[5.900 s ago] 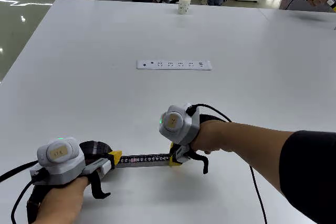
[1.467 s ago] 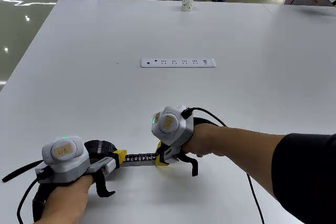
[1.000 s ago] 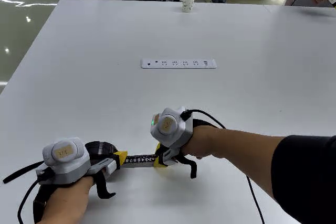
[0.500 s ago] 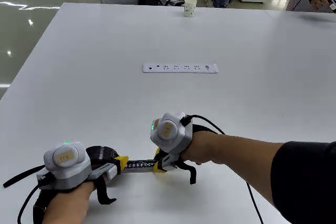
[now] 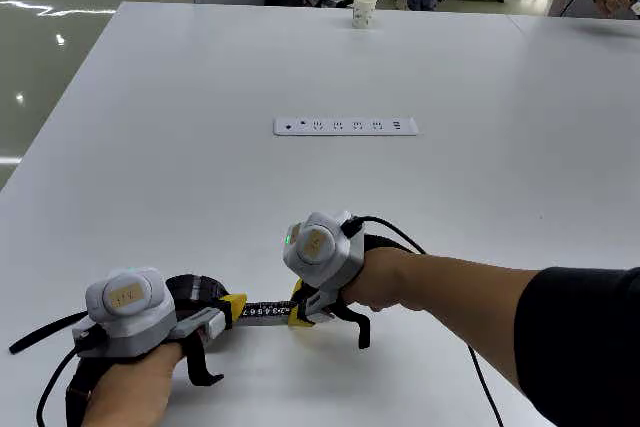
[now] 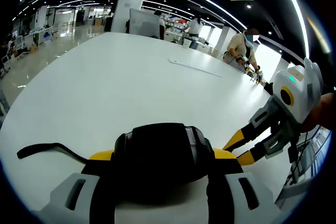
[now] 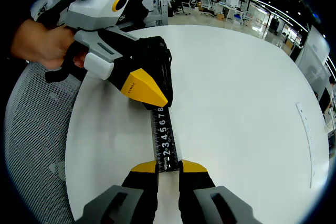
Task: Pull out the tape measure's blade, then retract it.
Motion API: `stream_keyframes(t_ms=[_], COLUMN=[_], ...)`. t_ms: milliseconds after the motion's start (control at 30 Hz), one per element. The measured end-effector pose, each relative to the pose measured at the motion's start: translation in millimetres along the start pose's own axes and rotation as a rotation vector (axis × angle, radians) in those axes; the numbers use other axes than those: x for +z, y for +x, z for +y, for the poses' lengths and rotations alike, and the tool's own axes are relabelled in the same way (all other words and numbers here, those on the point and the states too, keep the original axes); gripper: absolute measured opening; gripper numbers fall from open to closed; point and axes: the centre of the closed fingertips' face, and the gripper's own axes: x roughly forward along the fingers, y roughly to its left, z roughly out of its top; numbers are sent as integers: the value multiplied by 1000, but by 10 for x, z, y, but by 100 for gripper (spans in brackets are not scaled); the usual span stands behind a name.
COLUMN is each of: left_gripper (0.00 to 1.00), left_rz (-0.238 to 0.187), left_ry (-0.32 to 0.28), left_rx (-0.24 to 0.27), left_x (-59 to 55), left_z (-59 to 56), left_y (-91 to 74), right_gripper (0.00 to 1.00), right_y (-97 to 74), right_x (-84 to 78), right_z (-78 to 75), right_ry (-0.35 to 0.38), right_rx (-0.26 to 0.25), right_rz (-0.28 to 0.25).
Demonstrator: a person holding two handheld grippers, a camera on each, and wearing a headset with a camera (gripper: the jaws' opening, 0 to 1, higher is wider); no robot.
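Black hard-shell tape measure case [image 6: 157,153] is clamped across its flanks by the left gripper [image 6: 163,157] and rests on the white table [image 5: 450,197]. A short numbered run of yellow-edged blade [image 7: 161,135] leads from the case mouth straight to the right gripper [image 7: 168,167], whose fingertips are closed on the blade's free end. Only a few numerals lie between your two sets of fingertips, so the grippers are near each other.

Handling, as judged:
- Case: rigid, compact, likely some heft. Your side grip suits it.
- Blade: thin sprung steel, slick, stiff only along its length. It will likely kink if twisted and snap back if freed.
- Hold at the end hook and feed it home in line with the mouth.

Beyond the fingertips, well apart: power strip [image 5: 345,126], then paper cup [image 5: 365,9] at the far edge.
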Motion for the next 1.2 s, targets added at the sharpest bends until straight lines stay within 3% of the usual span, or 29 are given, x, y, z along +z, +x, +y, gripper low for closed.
stream_keyframes(t_ms=[1200], left_gripper=[65], left_rz=[2], left_ry=[-2], left_rx=[-3], left_x=[9], left_z=[-4], left_y=[4], right_gripper=[11], right_y=[73], right_x=[126], right_z=[2], right_ry=[0], right_rx=[5], right_rz=[-28])
